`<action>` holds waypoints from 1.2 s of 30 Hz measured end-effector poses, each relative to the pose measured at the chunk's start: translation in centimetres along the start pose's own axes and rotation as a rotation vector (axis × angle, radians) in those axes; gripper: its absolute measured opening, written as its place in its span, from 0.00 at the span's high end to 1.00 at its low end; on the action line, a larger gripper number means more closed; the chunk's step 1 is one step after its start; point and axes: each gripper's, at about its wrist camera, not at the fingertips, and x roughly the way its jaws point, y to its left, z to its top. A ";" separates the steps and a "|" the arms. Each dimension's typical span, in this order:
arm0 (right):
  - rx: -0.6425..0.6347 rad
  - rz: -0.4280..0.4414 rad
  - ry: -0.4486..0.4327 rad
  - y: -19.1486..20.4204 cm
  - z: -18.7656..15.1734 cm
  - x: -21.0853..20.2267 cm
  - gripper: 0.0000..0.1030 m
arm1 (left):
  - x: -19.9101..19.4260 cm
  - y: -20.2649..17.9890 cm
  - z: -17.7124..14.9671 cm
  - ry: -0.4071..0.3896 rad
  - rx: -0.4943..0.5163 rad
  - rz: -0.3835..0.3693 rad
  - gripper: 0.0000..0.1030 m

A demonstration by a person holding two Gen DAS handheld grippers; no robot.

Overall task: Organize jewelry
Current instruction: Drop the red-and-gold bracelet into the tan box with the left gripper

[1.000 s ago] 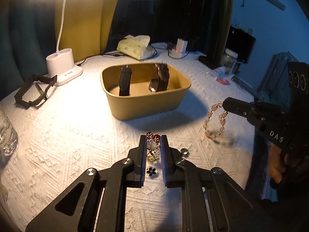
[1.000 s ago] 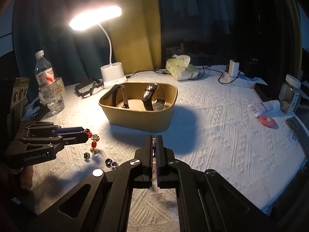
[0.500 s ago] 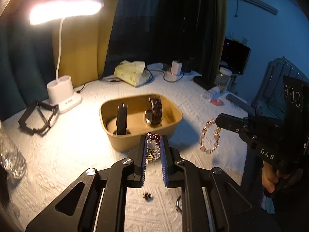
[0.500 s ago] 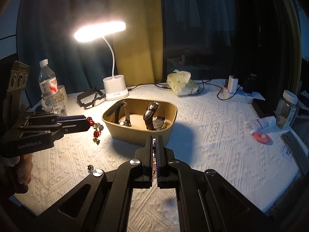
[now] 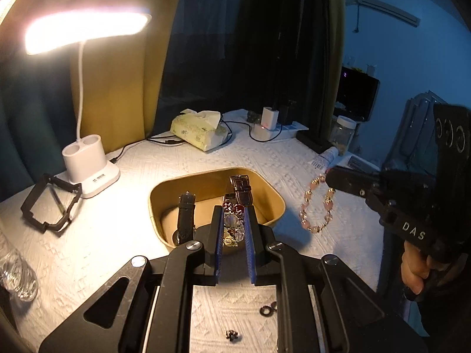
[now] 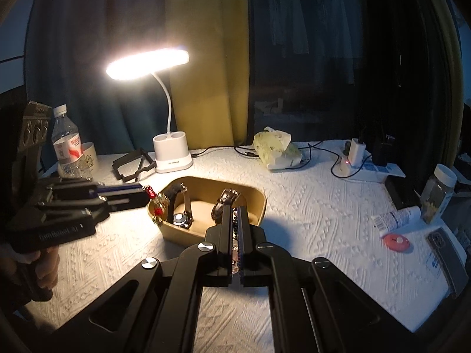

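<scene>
red-and-gold bracelet [image 5: 232, 223] clamped in left hand-held gripper [image 5: 232, 232], above tan tray's [image 5: 273, 197] near rim | pink bead bracelet [image 5: 318, 206] hangs pinched in right hand-held gripper [image 6: 234, 235], beside tray | left view only: small rings [image 5: 269, 309] on table [image 5: 117, 235] beneath gripper | right view only: phone [image 6: 447, 253] far right

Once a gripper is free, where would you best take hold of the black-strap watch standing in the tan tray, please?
Grip the black-strap watch by the upper end of its strap, coming down from above. The strap stands upright with space around its top, while the dial sits low near the tray wall, probably too cramped.
</scene>
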 end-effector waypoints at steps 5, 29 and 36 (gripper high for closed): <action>-0.014 0.002 -0.011 0.0 1.0 0.8 0.98 | 1.3 0.3 0.3 0.000 0.011 -0.009 0.85; 0.102 0.013 0.115 -2.3 0.7 8.3 0.97 | 5.9 1.4 -0.2 0.066 0.020 0.016 0.85; 0.143 0.028 0.153 -3.2 0.2 8.8 0.96 | 5.2 1.6 -0.2 0.050 0.011 -0.002 0.85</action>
